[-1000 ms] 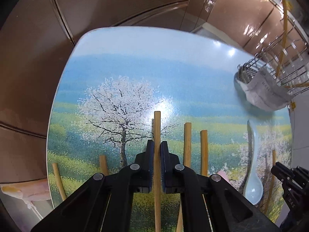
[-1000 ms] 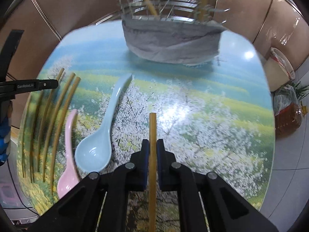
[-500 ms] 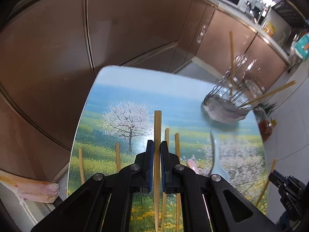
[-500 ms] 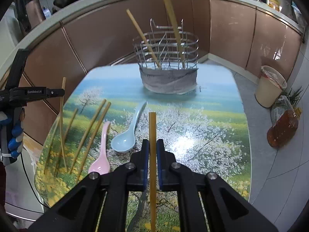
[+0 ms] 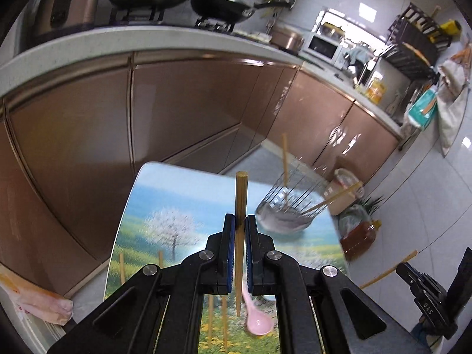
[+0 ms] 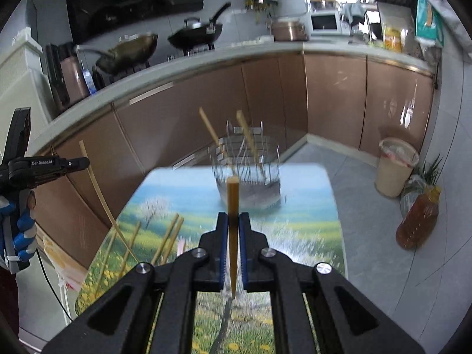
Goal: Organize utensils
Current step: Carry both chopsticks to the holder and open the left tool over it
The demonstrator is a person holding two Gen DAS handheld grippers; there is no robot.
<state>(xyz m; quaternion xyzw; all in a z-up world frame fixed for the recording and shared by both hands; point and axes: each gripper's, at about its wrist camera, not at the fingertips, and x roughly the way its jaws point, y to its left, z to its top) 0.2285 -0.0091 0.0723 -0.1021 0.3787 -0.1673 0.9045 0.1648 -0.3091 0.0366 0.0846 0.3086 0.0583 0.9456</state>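
My left gripper [image 5: 241, 224] is shut on a wooden chopstick [image 5: 241, 194] and holds it high above the table. My right gripper [image 6: 233, 221] is shut on another wooden chopstick [image 6: 232, 197], also lifted. A wire utensil basket [image 6: 246, 174] with two chopsticks leaning in it stands at the table's far end; it also shows in the left wrist view [image 5: 284, 215]. Several chopsticks [image 6: 171, 236] and a pink spoon [image 5: 256, 321] lie on the table. The left gripper [image 6: 79, 163] shows in the right wrist view, the right gripper [image 5: 404, 267] in the left wrist view.
The table [image 6: 309, 200] has a printed landscape top. Brown kitchen cabinets [image 6: 324, 97] run behind it. A bin [image 6: 395, 168] and an oil bottle [image 6: 419, 224] stand on the floor to the right. A plastic bag [image 5: 38, 303] hangs at the table's left.
Both grippers have risen and tilted up with their chopsticks, so the table looks smaller and the kitchen counter has come into view.
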